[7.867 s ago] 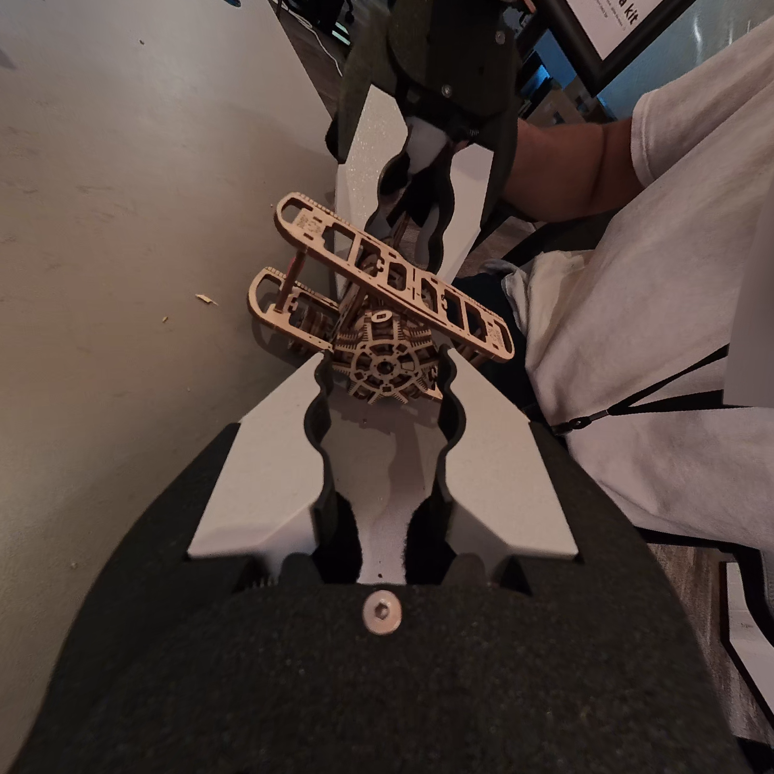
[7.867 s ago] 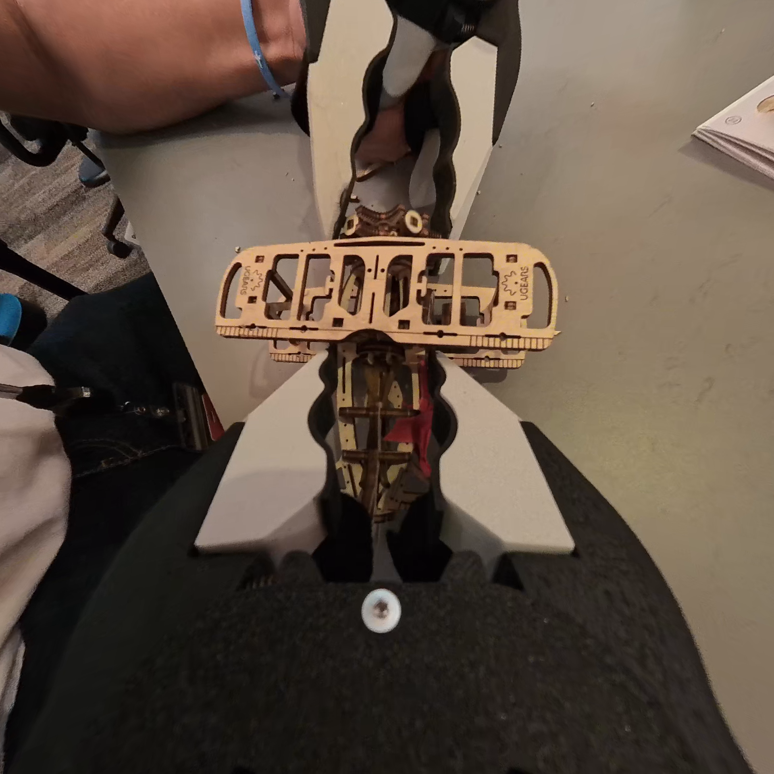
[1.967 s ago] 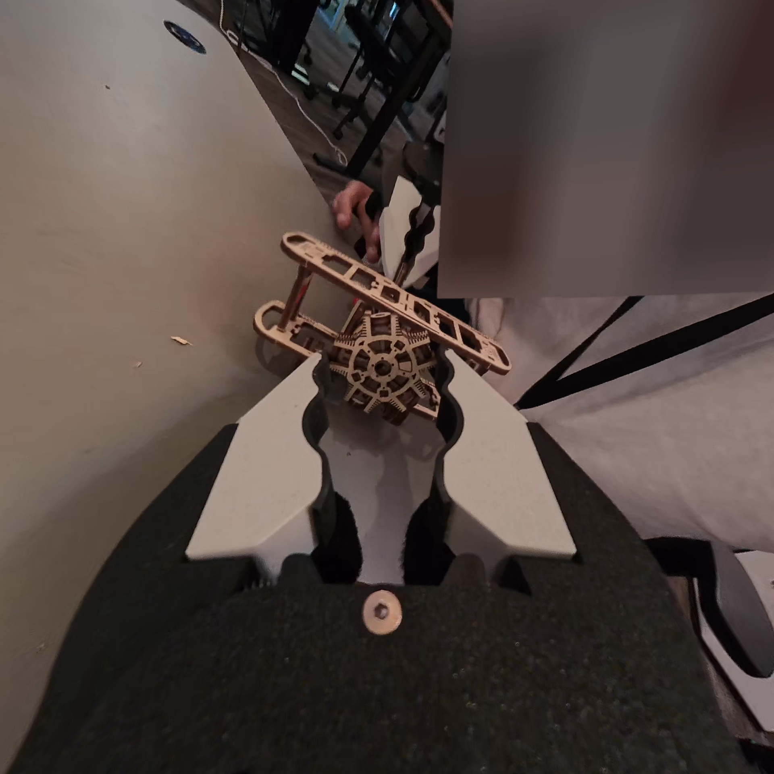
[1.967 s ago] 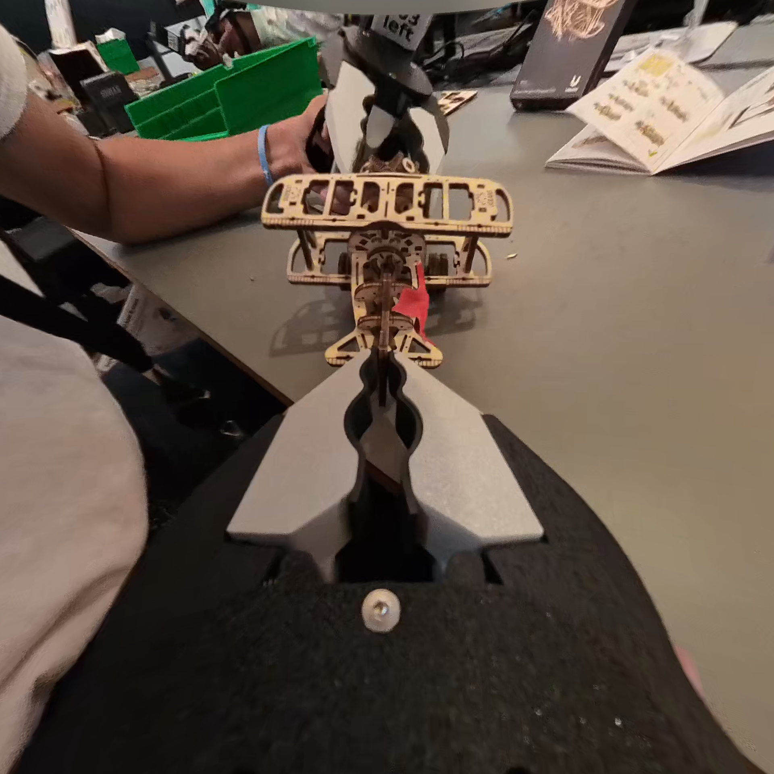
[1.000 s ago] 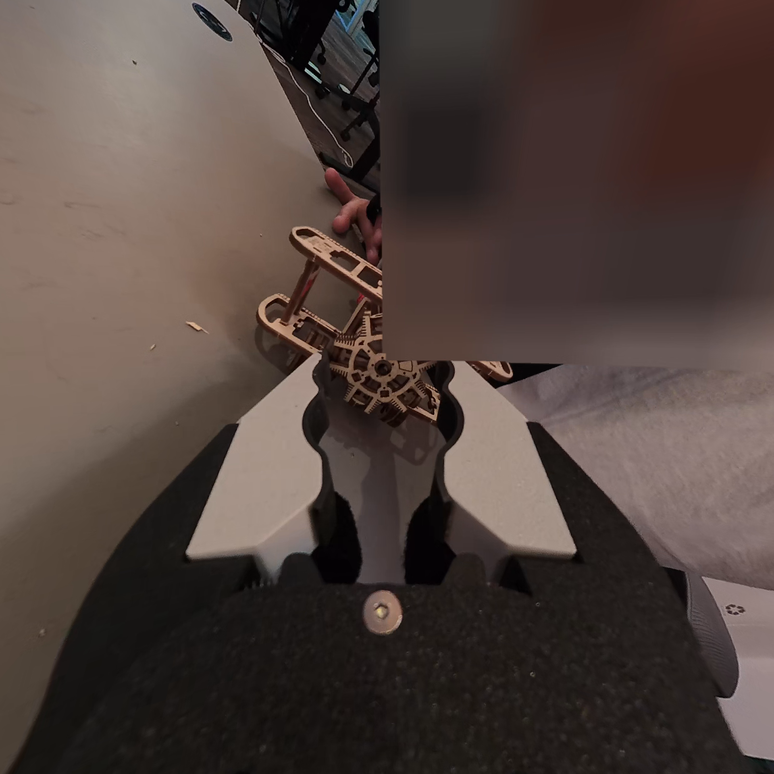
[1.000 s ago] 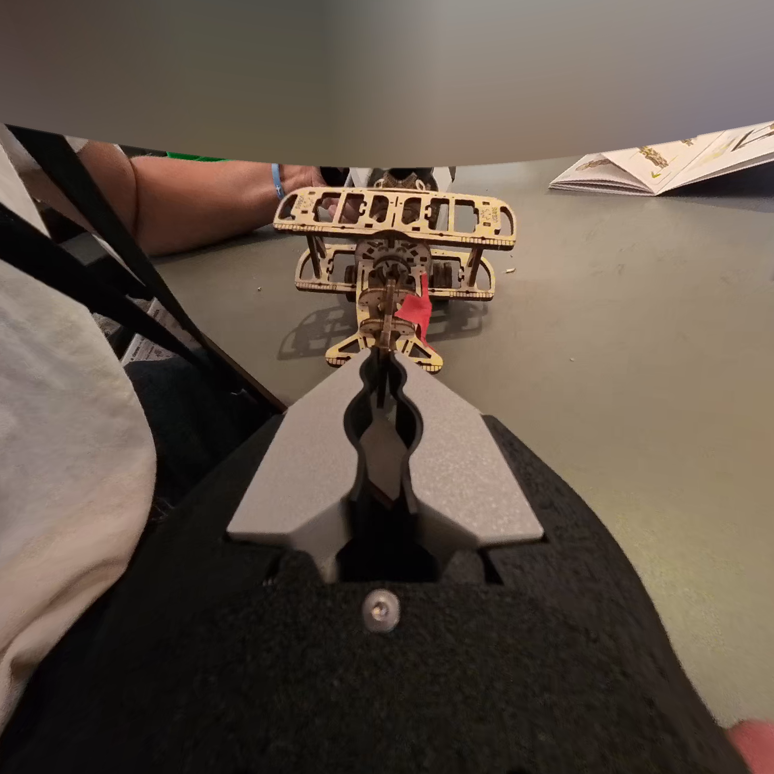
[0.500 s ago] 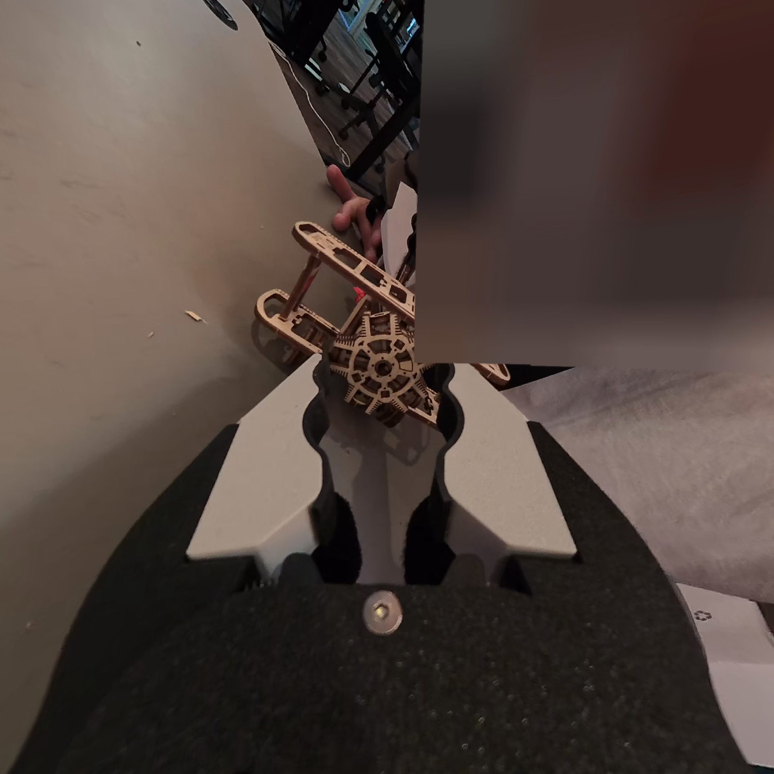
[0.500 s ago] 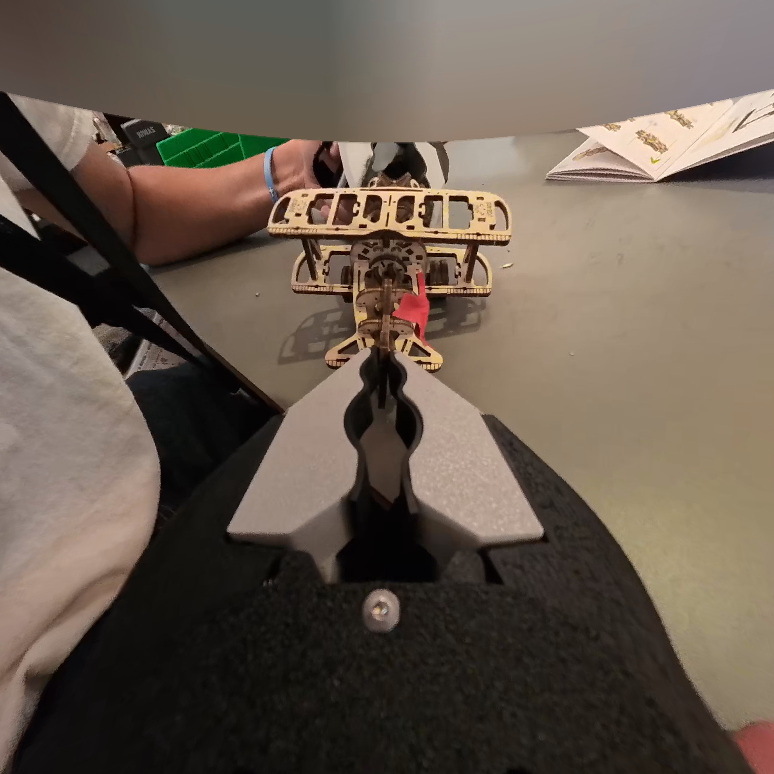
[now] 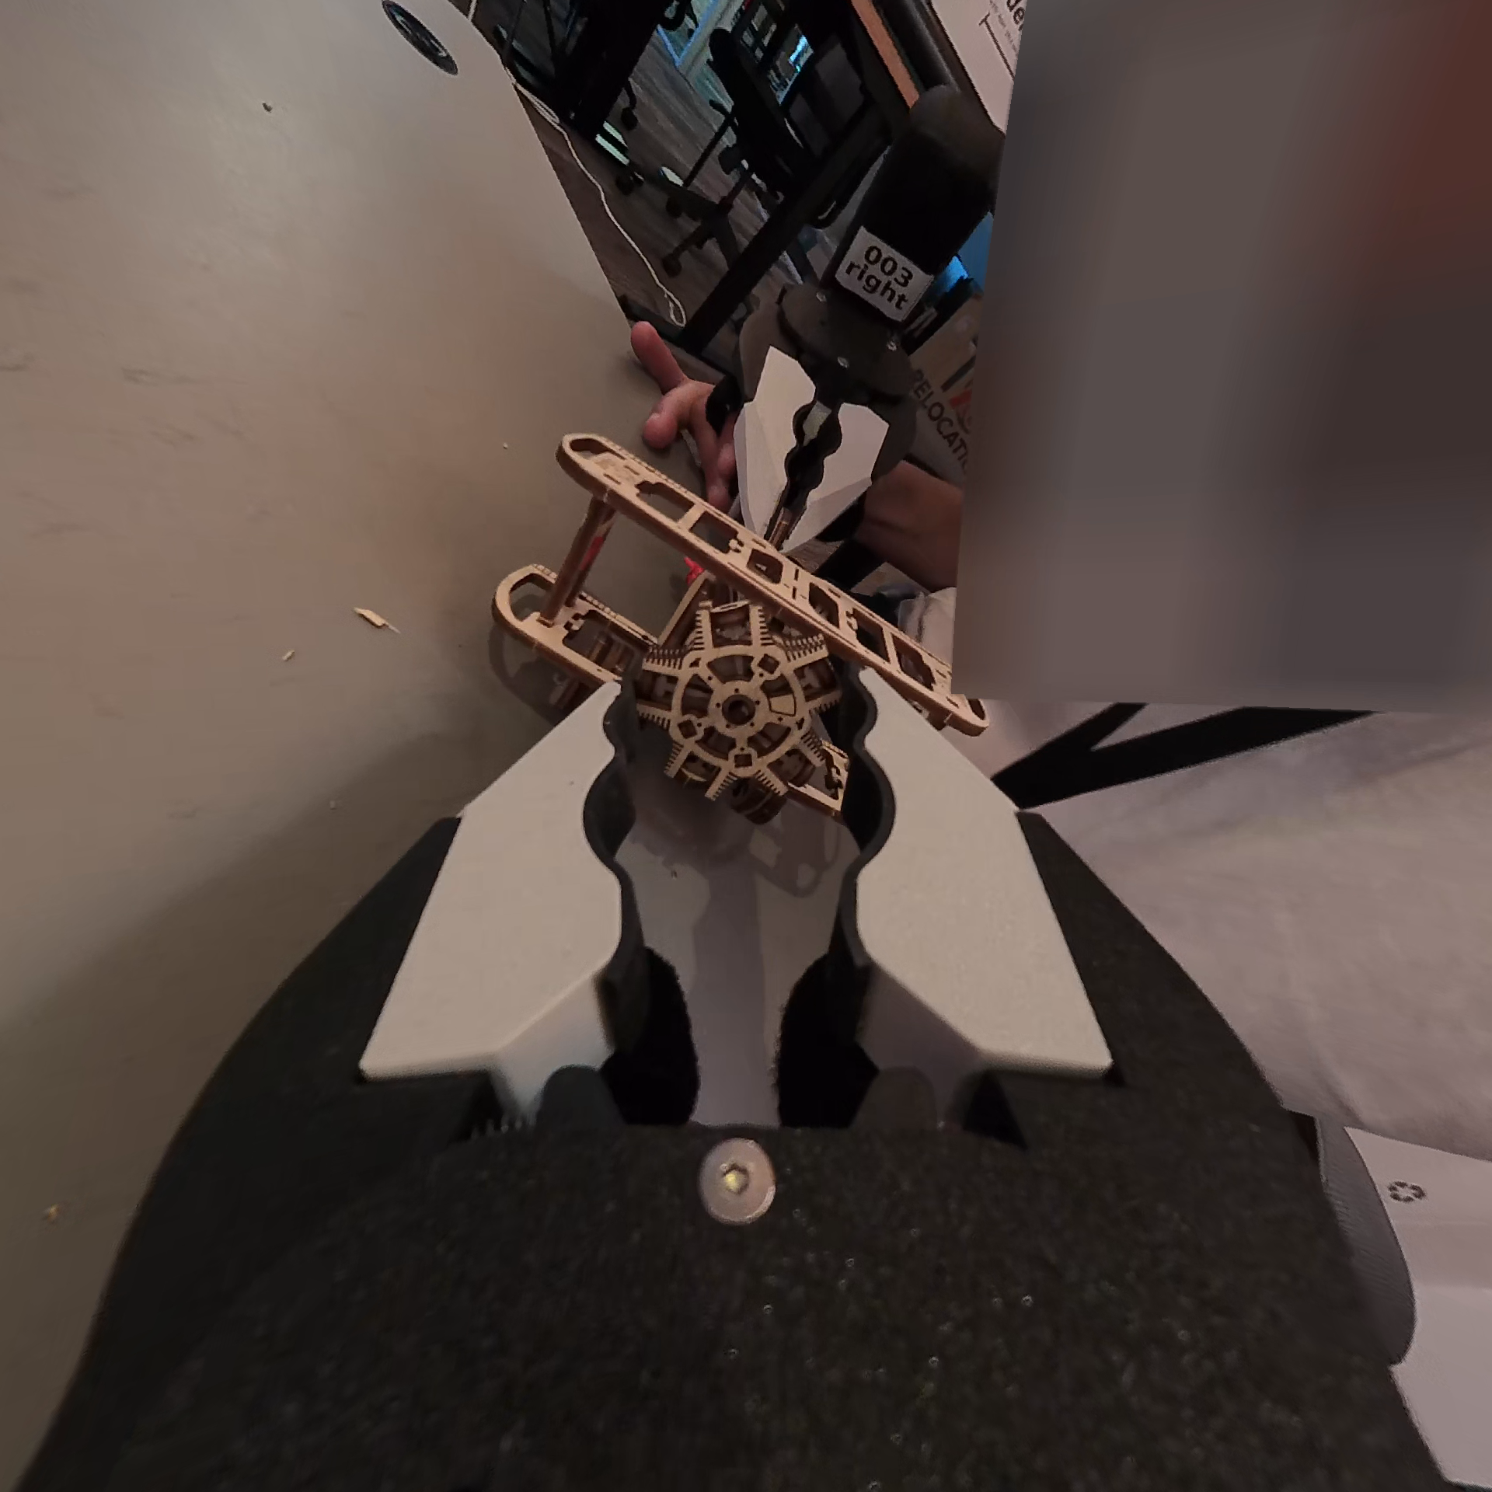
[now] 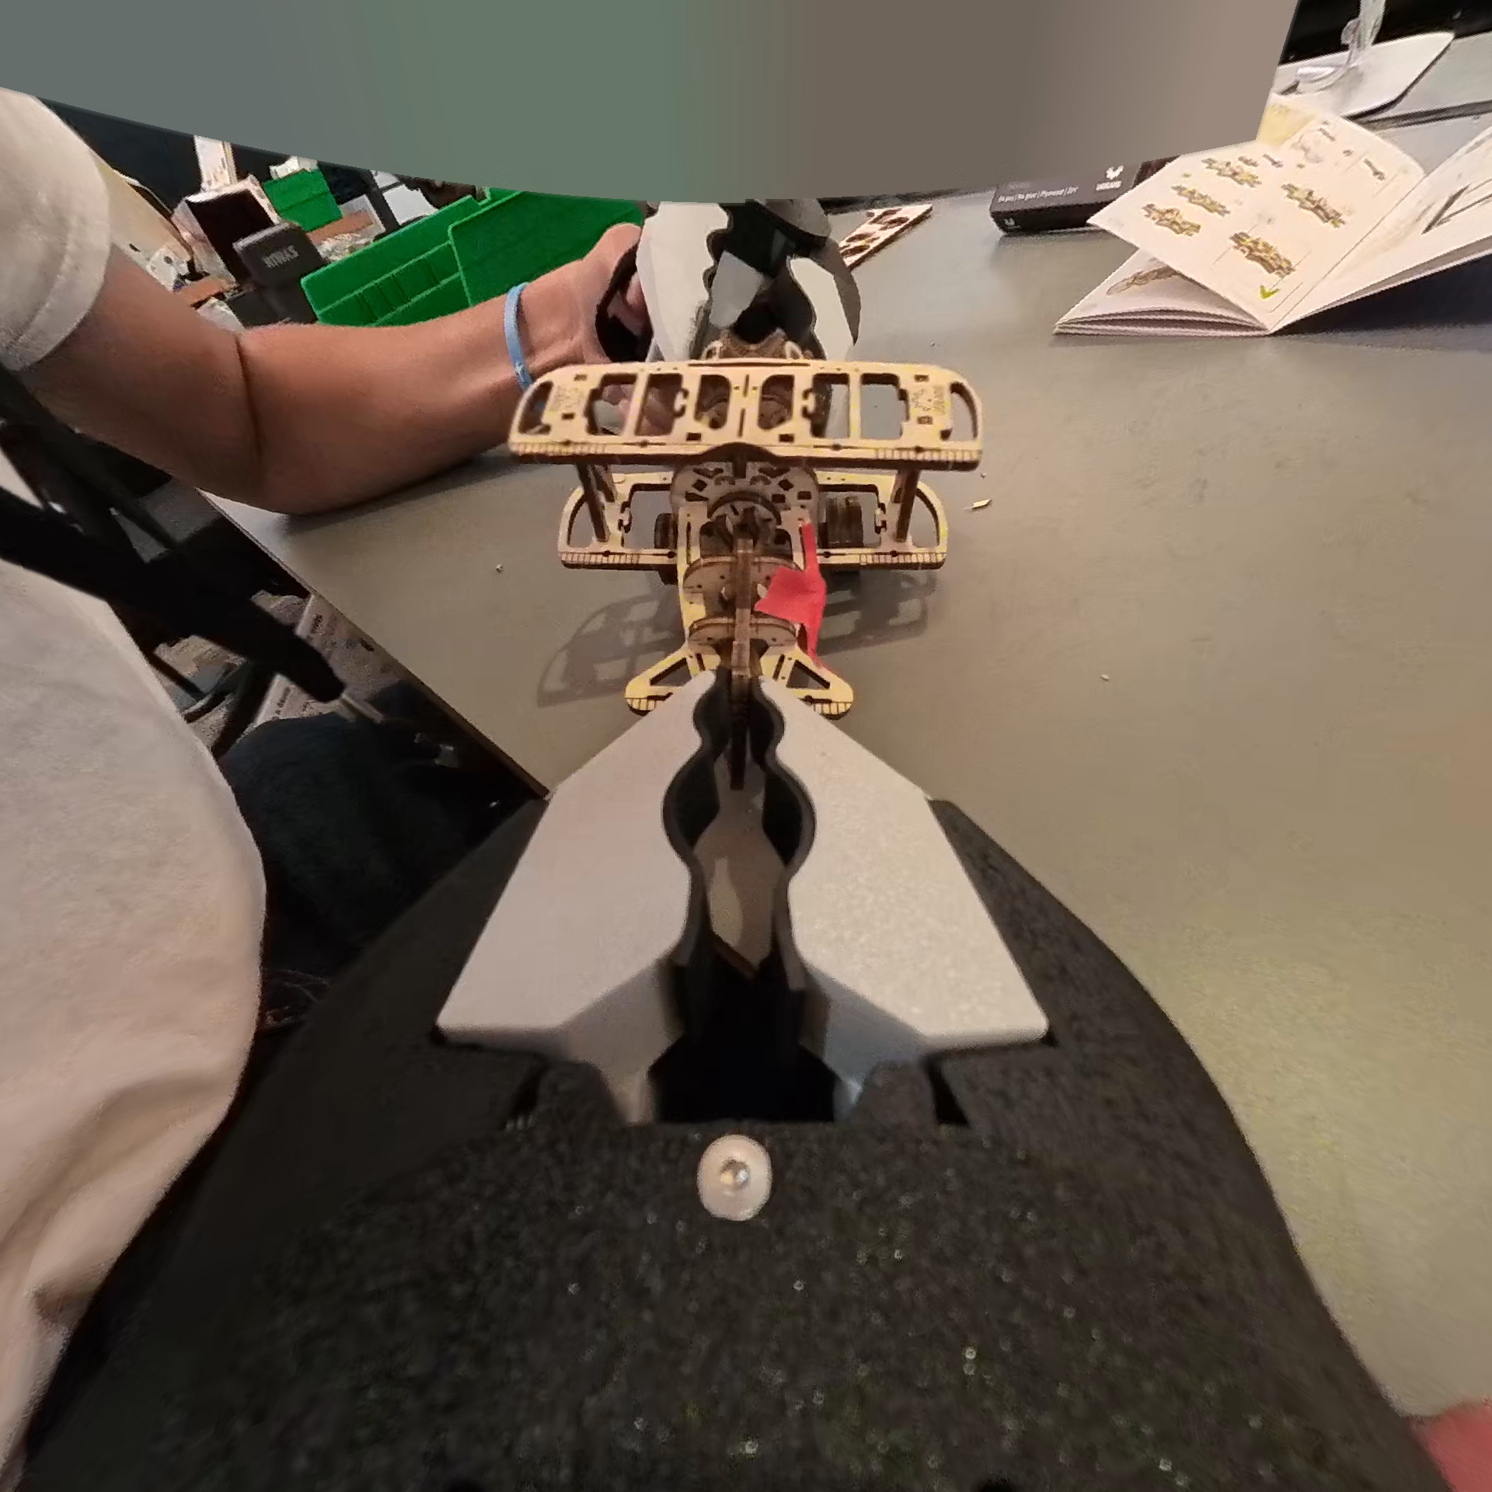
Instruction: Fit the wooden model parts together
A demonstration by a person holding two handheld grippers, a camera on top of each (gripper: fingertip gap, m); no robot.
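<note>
The wooden biplane model (image 10: 743, 500) stands on its wheels on the grey table (image 10: 1171, 605), close to the table's edge where the person sits. A small red piece (image 10: 795, 601) hangs on the fuselage just behind the wings. The right gripper (image 10: 739, 710) has its fingers pressed together on the thin tail fin (image 10: 736, 646), pinching it from behind. At the other end, the left gripper (image 9: 739, 722) has its fingers spread wide on both sides of the round radial engine (image 9: 739, 710) at the nose; the left fingertip seems to touch the engine, the right one I cannot tell. A hand (image 10: 589, 311) with a blue wristband (image 10: 517, 335) holds the left gripper. Small wood chips (image 9: 375, 619) lie on the table beside the lower wing. Toward the far edge of the table lie an open instruction booklet (image 10: 1259, 242), a dark box (image 10: 1066, 198) and a flat wooden sheet (image 10: 884, 226). Green bins (image 10: 452, 250) stand beyond the table.
</note>
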